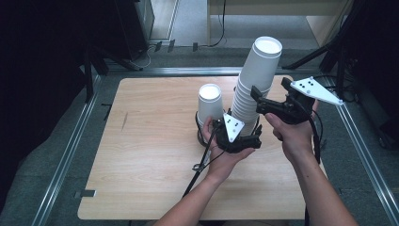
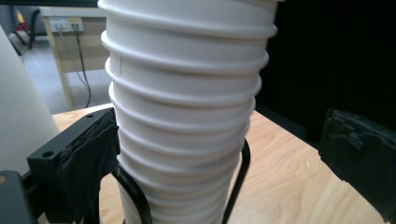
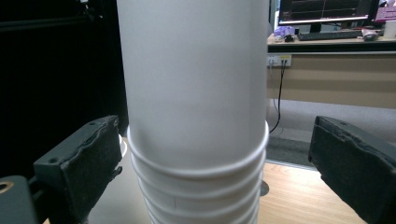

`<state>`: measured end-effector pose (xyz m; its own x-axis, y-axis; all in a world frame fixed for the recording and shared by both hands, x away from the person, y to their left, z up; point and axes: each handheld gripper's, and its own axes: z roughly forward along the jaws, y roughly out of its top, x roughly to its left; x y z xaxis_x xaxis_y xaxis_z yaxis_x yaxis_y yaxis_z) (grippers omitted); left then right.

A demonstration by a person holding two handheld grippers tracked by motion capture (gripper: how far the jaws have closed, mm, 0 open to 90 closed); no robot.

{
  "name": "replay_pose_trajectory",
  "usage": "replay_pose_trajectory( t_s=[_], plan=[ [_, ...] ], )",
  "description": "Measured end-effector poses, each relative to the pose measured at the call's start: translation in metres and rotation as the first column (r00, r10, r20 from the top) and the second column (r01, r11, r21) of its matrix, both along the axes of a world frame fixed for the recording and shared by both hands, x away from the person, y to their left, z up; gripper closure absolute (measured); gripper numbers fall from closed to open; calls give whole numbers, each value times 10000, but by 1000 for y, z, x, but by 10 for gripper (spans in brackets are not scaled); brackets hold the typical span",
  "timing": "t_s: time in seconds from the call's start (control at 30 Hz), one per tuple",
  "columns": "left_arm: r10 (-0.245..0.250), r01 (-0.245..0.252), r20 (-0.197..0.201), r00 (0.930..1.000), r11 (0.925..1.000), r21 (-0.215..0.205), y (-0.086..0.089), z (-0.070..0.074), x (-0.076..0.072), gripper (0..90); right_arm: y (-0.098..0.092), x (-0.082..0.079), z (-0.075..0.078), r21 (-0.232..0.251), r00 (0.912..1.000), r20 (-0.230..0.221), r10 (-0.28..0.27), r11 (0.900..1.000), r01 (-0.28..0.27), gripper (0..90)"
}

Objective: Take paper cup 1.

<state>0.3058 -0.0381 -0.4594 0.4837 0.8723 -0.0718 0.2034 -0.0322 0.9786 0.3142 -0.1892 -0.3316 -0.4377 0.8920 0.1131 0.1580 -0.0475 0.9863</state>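
Pale wood table (image 1: 141,155) carries everything. Right tool (image 1: 266,101) stands wide around the upper stack of cups (image 1: 254,84), pads clear. Left tool (image 3: 212,196) straddles its base, open too. One single cup (image 1: 210,101) stands just beside.

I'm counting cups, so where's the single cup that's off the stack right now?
In the high view the single upside-down cup stands on the table just left of the tall cup stack, right behind the left tongs.
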Motion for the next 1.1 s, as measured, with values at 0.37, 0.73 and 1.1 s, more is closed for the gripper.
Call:
replay_pose_trajectory(
  t_s=[0.37,0.73,1.1],
  plan=[
    [757,-757,48,9971,9971,-20,-12,2,12,0,14,17,9,-338,9999,-41,-108,9994,106,27],
    [1314,-1315,82,9913,9913,108,-19,11,21,0,29,30,17,-232,9999,-21,-124,9997,123,49],
    [1517,-1518,59,9884,9878,355,-18,11,23,52,29,34,17,-23,9997,-41,-232,9997,232,120]
  ],
)
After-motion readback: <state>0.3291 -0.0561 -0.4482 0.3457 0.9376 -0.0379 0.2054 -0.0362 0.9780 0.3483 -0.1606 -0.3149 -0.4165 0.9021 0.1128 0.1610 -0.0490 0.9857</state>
